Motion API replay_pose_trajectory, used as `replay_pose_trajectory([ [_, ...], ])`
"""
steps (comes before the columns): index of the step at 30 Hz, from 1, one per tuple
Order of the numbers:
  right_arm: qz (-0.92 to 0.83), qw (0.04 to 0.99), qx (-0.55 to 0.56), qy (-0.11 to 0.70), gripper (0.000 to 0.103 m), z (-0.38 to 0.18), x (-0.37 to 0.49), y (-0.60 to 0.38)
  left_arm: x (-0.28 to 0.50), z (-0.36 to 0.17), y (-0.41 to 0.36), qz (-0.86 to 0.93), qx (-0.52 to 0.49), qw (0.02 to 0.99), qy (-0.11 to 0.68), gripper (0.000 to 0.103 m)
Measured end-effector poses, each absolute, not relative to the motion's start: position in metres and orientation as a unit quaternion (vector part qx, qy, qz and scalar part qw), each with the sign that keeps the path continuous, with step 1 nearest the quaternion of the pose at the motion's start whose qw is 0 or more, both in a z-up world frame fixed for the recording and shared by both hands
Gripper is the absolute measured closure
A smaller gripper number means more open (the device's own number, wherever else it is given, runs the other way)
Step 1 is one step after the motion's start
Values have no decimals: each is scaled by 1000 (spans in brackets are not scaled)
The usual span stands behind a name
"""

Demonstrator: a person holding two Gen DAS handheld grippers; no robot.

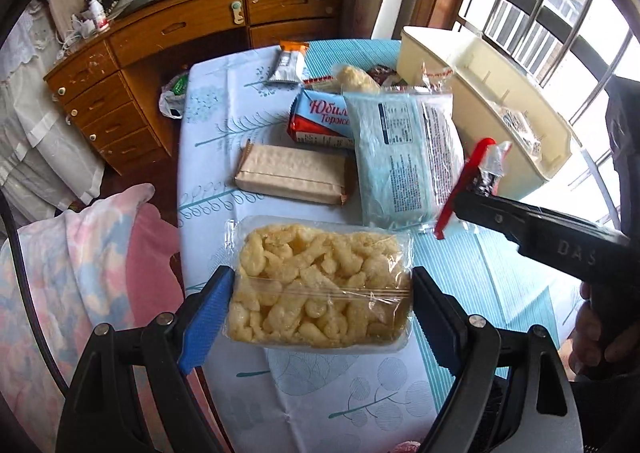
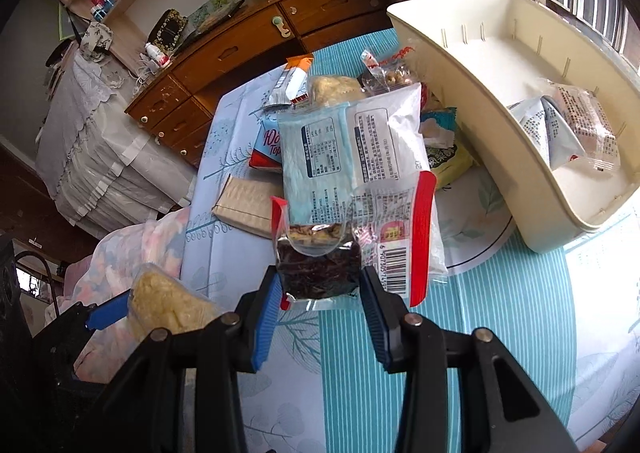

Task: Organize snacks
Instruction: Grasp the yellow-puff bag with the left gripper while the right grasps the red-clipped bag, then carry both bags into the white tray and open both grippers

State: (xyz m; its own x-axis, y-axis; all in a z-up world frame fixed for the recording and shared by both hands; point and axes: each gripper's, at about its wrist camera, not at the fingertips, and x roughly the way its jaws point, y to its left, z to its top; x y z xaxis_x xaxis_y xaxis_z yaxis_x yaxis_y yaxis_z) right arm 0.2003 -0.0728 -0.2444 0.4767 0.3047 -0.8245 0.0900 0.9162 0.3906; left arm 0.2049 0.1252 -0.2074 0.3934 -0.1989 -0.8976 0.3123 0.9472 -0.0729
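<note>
Left wrist view. Left tongs [image 1: 322,287]: clamped across the width of a clear pack of puffed corn snacks [image 1: 320,281], blue pads on both sides, the pack carried clear above the bench [image 1: 320,393]; the wide grip suits a bulky, light pack. Right tongs [image 1: 472,183]: enter from the right, carrying a small red-edged packet. Cream plastic bin [image 1: 500,93]: far right corner of the bench, likely the sorting target.

Right wrist view. Right tongs [image 2: 320,307]: closed on the lower end of a dark nut-bar packet [image 2: 320,265], which stands up between the pads. Remaining stock: pale blue packet [image 2: 316,161], brown wrapped biscuit block [image 2: 244,205], others heaped beyond. Bin [image 2: 480,101] holds two packets already, to the right of the tongs.
</note>
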Motion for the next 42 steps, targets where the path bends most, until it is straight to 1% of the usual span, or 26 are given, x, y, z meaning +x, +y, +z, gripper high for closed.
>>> replay_pose_trajectory([
  [16, 107, 851, 148, 493, 63, -192, 165, -123, 183, -143, 75, -115, 10, 870, 479, 17],
  [27, 110, 871, 102, 468, 63, -169, 162, -185, 183, -132, 4, -127, -5, 872, 472, 17],
  [42, 105, 899, 47, 422, 62, -157, 167, -264, 201, -113, -107, -154, 3, 887, 435, 17],
])
